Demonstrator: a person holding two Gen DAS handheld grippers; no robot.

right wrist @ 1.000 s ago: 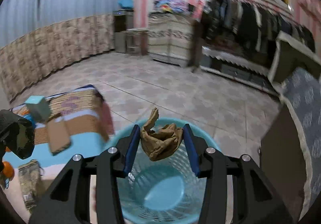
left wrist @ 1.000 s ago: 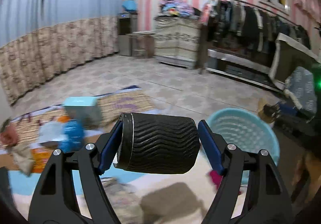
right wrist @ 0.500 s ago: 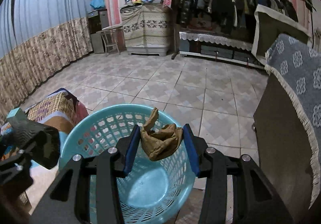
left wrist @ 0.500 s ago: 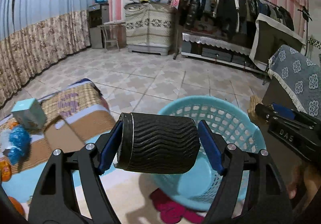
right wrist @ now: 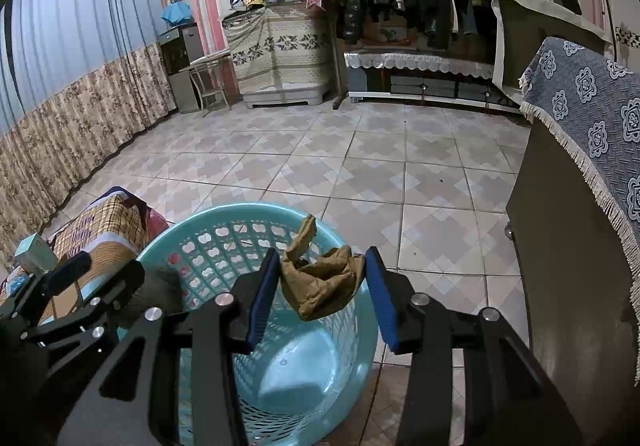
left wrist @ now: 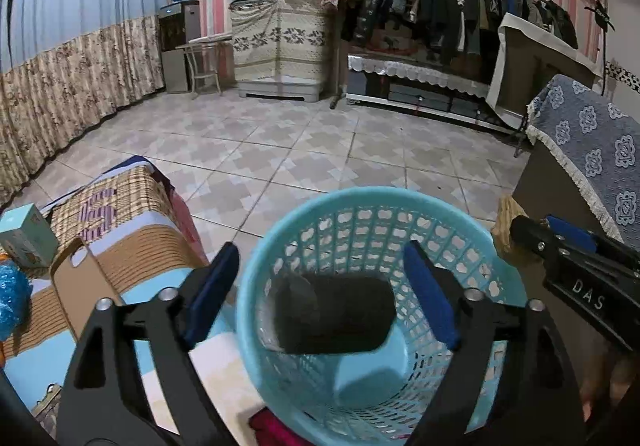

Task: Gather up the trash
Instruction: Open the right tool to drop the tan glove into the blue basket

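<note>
The left hand-held gripper is standing released, its blue pads wide apart, and the black ribbed cylinder is lying blurred between and below them inside the light blue plastic lattice basket. The right hand-held gripper is grasping a crumpled brown paper scrap above the basket rim.

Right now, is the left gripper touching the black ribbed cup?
Apart. In the left wrist view the left gripper is open, and the black ribbed cup sits blurred inside the blue basket, gaps beside both fingers.
</note>
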